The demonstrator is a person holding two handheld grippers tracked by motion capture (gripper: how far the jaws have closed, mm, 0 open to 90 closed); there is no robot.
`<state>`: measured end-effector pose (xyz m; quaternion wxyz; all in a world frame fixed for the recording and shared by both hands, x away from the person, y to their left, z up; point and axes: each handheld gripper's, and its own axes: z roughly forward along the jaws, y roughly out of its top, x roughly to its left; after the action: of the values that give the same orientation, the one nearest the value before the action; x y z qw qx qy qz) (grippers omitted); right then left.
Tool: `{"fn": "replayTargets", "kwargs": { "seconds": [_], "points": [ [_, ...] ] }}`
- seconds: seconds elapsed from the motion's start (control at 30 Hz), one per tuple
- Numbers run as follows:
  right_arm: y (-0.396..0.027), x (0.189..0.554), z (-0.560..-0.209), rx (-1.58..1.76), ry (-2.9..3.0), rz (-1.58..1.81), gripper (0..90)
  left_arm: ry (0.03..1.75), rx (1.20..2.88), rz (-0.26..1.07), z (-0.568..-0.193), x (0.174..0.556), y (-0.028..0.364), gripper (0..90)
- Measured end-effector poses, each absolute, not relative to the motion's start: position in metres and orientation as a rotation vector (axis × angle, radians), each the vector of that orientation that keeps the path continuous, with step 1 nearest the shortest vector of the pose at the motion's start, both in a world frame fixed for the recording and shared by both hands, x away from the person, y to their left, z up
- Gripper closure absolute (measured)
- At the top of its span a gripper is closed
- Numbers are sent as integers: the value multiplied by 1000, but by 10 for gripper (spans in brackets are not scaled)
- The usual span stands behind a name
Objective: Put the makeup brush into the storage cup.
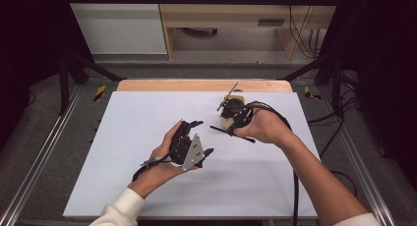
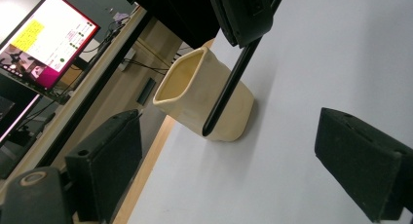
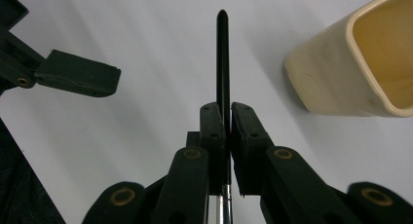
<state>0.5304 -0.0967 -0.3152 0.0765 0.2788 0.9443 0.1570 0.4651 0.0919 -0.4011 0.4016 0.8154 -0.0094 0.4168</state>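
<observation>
— Pen, or a slim black stick much like one: where is it?

— Clamped between the jaws of the right gripper. In the right gripper view the two pads press on it from both sides, and its black end runs straight out ahead of them, above the white table sheet. Behind the pads a metal part of it shows.

— And from above?

— In the high view the right gripper sits near the far edge of the sheet, held in the person's right hand. A cream square-sided cup stands just behind it.

— Is the cup touched?

— I cannot tell. In the left gripper view the black stick crosses in front of the cup, which stands on the sheet close to the wooden table edge.

— The left gripper?

— The left gripper is held in the left hand over the middle of the sheet, well apart from the cup. Its jaws stand wide apart with nothing between them.
</observation>
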Motion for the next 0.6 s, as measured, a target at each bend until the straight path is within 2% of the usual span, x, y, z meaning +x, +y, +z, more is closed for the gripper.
{"fn": "replayTargets", "kwargs": {
  "seconds": [0.33,0.6],
  "points": [
    [-85,527,-315,797,2864,476,841,-44,2072,1073,-407,466,88,164],
    [-77,524,-315,780,2891,472,842,-73,2075,1104,-409,465,87,300]
  ]
}}
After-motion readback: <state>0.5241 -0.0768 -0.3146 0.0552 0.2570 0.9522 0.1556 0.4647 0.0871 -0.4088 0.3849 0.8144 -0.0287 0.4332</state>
